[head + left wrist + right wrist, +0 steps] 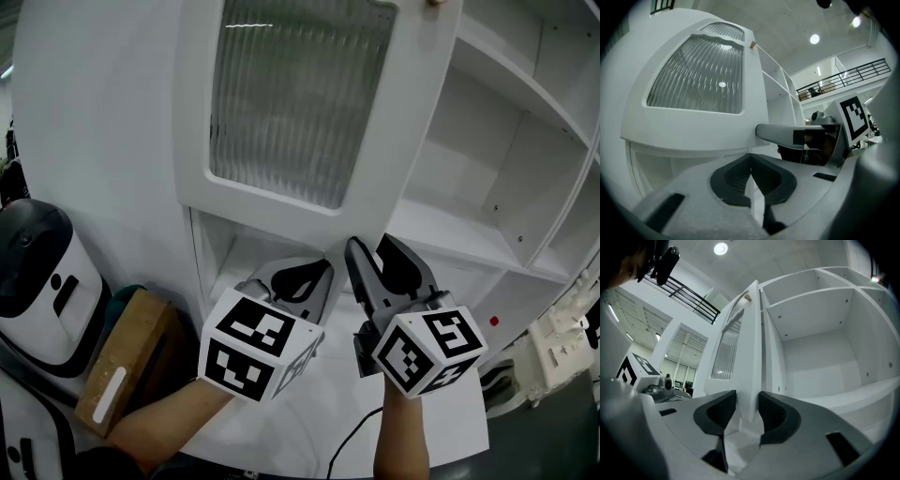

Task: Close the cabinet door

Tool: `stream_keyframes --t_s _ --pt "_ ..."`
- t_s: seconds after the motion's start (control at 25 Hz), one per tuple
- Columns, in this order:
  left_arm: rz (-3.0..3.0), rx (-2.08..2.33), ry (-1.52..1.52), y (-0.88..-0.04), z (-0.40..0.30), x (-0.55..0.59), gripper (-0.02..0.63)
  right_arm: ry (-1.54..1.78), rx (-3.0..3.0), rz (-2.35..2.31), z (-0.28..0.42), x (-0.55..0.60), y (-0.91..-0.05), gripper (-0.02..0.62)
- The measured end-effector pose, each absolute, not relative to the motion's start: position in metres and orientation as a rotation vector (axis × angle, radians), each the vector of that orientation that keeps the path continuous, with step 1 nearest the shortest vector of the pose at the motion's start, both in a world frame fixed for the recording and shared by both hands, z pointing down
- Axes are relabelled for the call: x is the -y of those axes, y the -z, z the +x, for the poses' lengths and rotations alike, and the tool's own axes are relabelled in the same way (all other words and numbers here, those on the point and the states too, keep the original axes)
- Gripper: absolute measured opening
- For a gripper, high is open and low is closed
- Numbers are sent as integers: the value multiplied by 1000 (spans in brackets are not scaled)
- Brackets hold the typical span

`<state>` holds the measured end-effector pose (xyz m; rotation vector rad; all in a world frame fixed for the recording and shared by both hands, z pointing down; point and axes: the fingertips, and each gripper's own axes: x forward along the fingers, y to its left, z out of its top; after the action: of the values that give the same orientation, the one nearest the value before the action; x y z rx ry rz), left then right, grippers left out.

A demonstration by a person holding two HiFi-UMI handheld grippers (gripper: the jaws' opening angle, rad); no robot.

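Head view: white cabinet door with ribbed glass panel (291,103) stands swung open, left of the white open-shelf cabinet (487,187). Right gripper (368,246) has its jaws spread, with the door's free edge between them near the bottom corner and the pads not clamped on it. Left gripper (302,274) sits just beside it, below the door's bottom rail, jaws pressed together with nothing between.
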<state>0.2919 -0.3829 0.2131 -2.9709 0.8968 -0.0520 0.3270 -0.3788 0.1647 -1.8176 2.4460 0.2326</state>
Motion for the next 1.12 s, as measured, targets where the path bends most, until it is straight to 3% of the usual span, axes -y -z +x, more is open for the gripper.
stream_keyframes --t_s 1.12 --pt "-2914 -976 112 -215 304 414 14 -217 -2424 -1813 344 412 -164 161"
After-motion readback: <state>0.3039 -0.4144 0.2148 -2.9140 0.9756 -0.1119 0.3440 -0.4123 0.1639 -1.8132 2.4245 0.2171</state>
